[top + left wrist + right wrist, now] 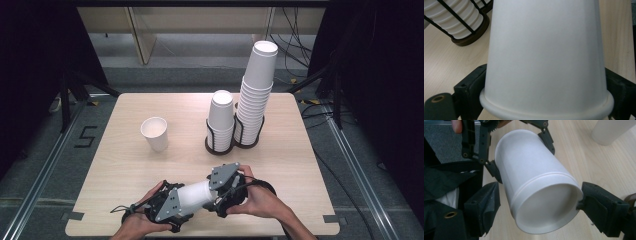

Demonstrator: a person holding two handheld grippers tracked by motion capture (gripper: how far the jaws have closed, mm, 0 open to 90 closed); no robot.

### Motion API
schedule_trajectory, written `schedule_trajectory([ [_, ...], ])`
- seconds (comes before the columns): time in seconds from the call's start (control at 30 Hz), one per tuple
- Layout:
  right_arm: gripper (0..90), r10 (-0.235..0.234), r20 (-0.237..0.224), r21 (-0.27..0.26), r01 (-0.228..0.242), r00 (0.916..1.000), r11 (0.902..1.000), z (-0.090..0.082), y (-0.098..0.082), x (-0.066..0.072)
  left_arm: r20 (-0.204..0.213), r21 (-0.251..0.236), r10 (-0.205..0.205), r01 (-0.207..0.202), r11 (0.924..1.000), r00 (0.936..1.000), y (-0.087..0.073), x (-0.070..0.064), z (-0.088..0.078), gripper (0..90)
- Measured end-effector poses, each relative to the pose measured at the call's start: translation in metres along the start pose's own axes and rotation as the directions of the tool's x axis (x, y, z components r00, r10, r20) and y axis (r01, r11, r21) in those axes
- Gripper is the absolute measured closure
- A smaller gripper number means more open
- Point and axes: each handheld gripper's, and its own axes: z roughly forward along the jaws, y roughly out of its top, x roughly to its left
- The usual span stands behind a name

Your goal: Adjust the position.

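A white paper cup (194, 195) lies on its side in the air just above the near edge of the wooden table (125, 160), held between the two grippers. In the right gripper view a thin ridge rings its wall near one end, which may be the edge of a second cup nested in the first, though the view is too poor to tell. The left gripper (167, 205) pinches the cup at its rolled rim end, one black jaw against each side of the wall. The right gripper (226, 192) has the other end, the recessed bottom, between its jaws; they stand close on either side of it, the right-hand one touching, the left-hand one perhaps just clear. A hand (260, 202) wraps around the right gripper.

Farther back on the table a single white cup (154, 133) stands upright and open, well apart from the grippers. To its right a black wire holder (220, 142) carries two stacks of upturned cups: a short stack (221, 117) and, just beside it, a tall stack (255, 95) that leans a little
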Motion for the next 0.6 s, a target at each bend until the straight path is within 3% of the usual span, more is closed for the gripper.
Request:
schedule_trajectory([
  [0.13, 18.3, -0.014, -0.007, 0.045, 0.014, 0.9999, 0.9989, 0.003, 0.001, 0.003, 0.005, 0.016, 0.02, -0.02, 0.9997, 0.9998, 0.002, -0.002, -0.001, 9.7],
  [0.2, 17.5, -0.056, -0.022, 0.068, 0.057, 0.9982, 0.996, 0.006, 0.003, 0.004, 0.017, 0.034, 0.041, -0.041, 0.9986, 0.999, 0.003, -0.003, -0.001, 9.7],
  [0.33, 17.6, -0.102, -0.031, 0.129, 0.105, 0.9943, 0.986, 0.013, 0.006, 0.009, 0.036, 0.043, 0.059, -0.061, 0.9972, 0.9976, 0.006, -0.006, 0.0, 9.6],
  [0.47, 18.0, -0.11, -0.03, 0.191, 0.114, 0.9935, 0.975, 0.019, 0.005, 0.014, 0.042, 0.051, 0.087, -0.089, 0.9947, 0.9953, 0.007, -0.008, 0.0, 9.6],
  [0.57, 18.2, -0.133, -0.035, 0.213, 0.138, 0.9905, 0.9673, 0.025, 0.004, 0.015, 0.036, 0.025, 0.083, -0.084, 0.9961, 0.9959, 0.007, -0.01, 0.002, 9.5],
  [0.6, 18.4, -0.144, -0.045, 0.219, 0.15, 0.9886, 0.9641, 0.027, 0.004, 0.015, 0.052, 0.037, 0.088, -0.09, 0.9953, 0.9948, 0.007, -0.01, 0.001, 9.5],
])
